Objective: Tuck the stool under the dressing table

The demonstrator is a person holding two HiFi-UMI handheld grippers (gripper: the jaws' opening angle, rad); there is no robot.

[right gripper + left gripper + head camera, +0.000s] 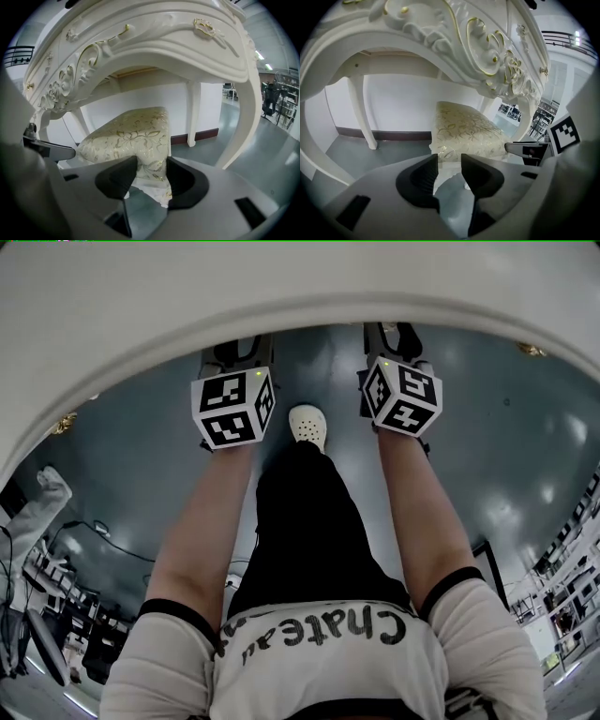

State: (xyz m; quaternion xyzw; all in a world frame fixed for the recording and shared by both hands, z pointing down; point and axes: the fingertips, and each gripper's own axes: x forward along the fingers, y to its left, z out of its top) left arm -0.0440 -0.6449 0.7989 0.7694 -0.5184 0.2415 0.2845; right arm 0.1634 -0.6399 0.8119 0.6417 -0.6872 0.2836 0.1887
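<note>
Overhead, the white dressing table point(178, 51) with its carved, gold-trimmed apron fills the upper part of both gripper views, and from the head view its curved front edge arcs above the person's forearms. Its legs stand on a grey floor point(262, 154) against a white wall.

Beneath that apron sits the stool point(131, 133), its cream cushion patterned in gold. Most of the seat lies in the knee space between the table legs, and only the near edge faces the person.

Smaller again, the right tongs point(152, 164) are clamped on the stool's near corner: the cushion and its white skirt fill the gap from pad to pad. The left tongs point(449, 158) stand a little apart just short of the cushion's near edge. Only floor and a sliver of the stool's white frame show between them, so they seem to grip nothing.

By my reading this is the last stretch of the push, with the stool largely tucked in. The next move calls for a short, level shove straight inward, kept even so the seat does not swing towards a table leg. After that the right tongs need to let go and both tongs need to draw back clear of the apron.
</note>
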